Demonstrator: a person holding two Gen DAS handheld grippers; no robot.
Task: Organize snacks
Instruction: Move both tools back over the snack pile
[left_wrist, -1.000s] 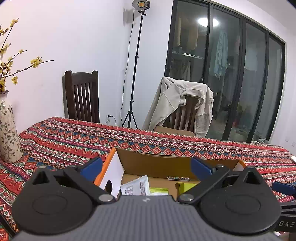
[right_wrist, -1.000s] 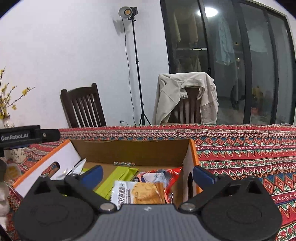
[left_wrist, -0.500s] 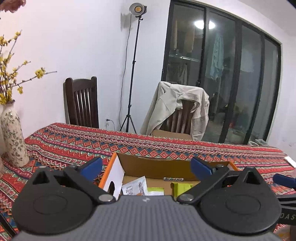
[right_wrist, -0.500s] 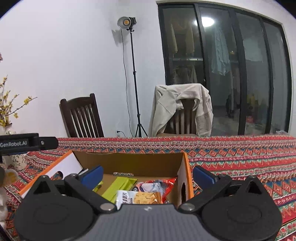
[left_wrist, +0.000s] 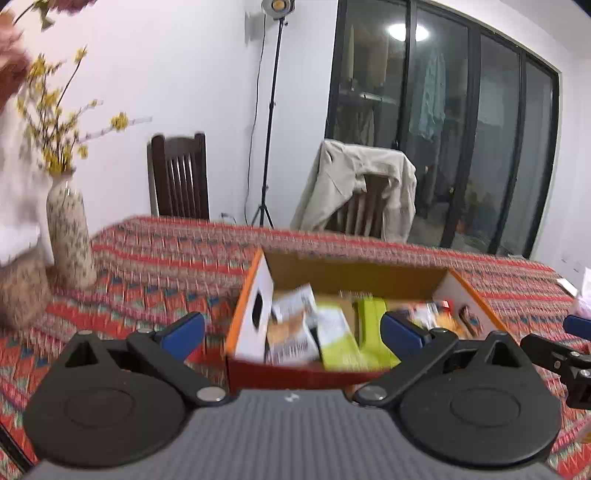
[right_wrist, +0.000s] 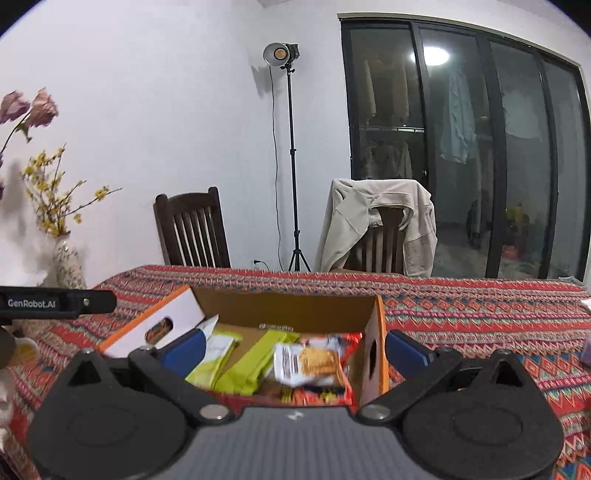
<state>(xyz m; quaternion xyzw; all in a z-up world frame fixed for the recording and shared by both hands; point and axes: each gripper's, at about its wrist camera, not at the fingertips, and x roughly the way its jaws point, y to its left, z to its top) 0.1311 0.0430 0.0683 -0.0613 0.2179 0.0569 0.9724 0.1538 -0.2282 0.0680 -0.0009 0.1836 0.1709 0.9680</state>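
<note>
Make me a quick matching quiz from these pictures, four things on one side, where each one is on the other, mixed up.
1. jacket
2. yellow flowers
3. snacks
4. lamp

A. in the cardboard box
B. on a tripod stand
C. draped over a chair
D. in the vase

Pairs: 1-C, 2-D, 3-A, 4-B

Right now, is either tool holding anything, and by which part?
Nothing held: left tool and right tool are both open above the box.
</note>
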